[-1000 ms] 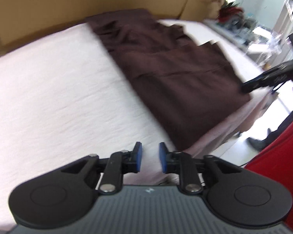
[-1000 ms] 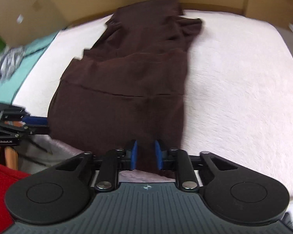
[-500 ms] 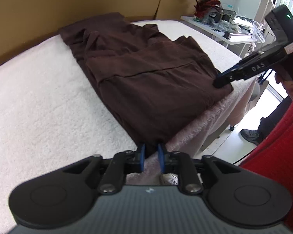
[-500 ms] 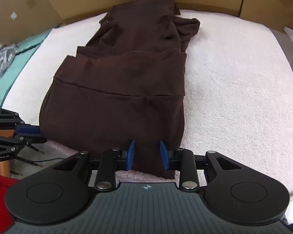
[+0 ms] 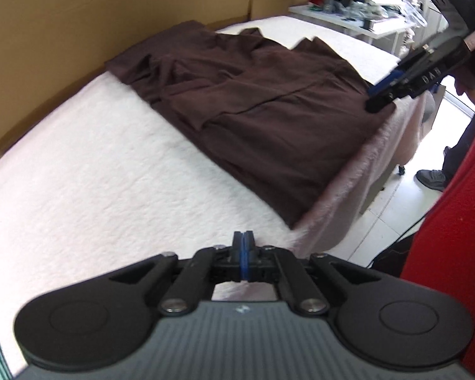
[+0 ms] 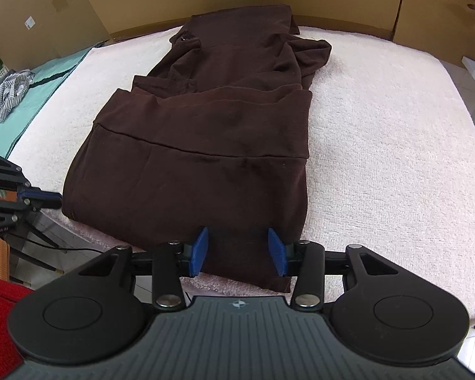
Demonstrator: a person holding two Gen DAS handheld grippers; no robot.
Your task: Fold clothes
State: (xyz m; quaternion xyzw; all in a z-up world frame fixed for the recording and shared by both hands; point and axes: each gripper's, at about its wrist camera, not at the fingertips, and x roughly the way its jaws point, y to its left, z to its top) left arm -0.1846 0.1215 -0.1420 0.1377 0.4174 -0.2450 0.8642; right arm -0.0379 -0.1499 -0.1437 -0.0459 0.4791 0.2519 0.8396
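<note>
Brown garment (image 6: 199,145) lies lengthwise on the white towel-covered counter (image 6: 380,133), its near end at the counter's near edge. One layer is already folded across its middle; the far part looks rumpled, so more folding seems left. Right gripper (image 6: 237,250) hovers over the near hem, fingers opening, cloth between them unpinched. Left gripper (image 5: 243,247) has fingers pressed together on nothing, near the garment's corner.

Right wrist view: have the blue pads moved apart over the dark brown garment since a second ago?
Yes. The right tongs are opening, pads now wider apart over the dark brown garment's near hem, not pressing it.
</note>
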